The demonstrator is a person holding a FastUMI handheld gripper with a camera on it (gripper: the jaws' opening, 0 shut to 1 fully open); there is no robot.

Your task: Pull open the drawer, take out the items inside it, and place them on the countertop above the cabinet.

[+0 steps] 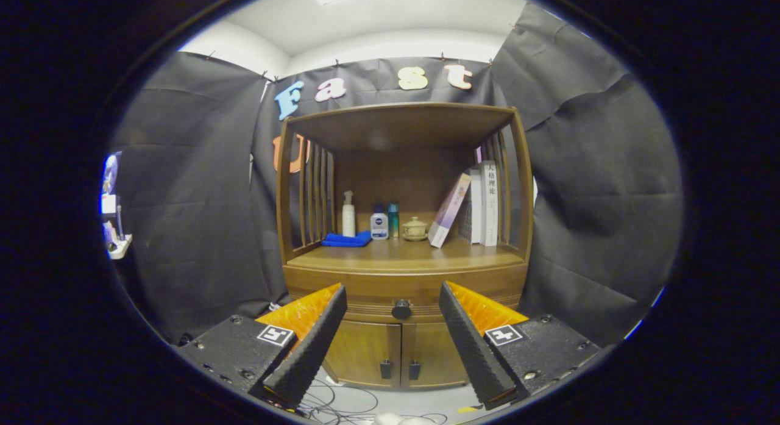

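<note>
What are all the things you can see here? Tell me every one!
Cabinet: 1, brown wood, ahead of the fingers.
Drawer knob: 1, dark, between the fingers, beyond them.
Lower doors: 2, brown, shut, below the knob.
Cloth: 1, blue, countertop, left.
Pump bottle: 1, white, behind the cloth.
Small bottles: 2, white and teal, beside the pump bottle.
Lidded cup: 1, beige, middle.
Books: several, mostly white, right; one leaning.
Cables: several, dark, floor.
Hand-held gripper: 1, fingers open, holding nothing.
</note>
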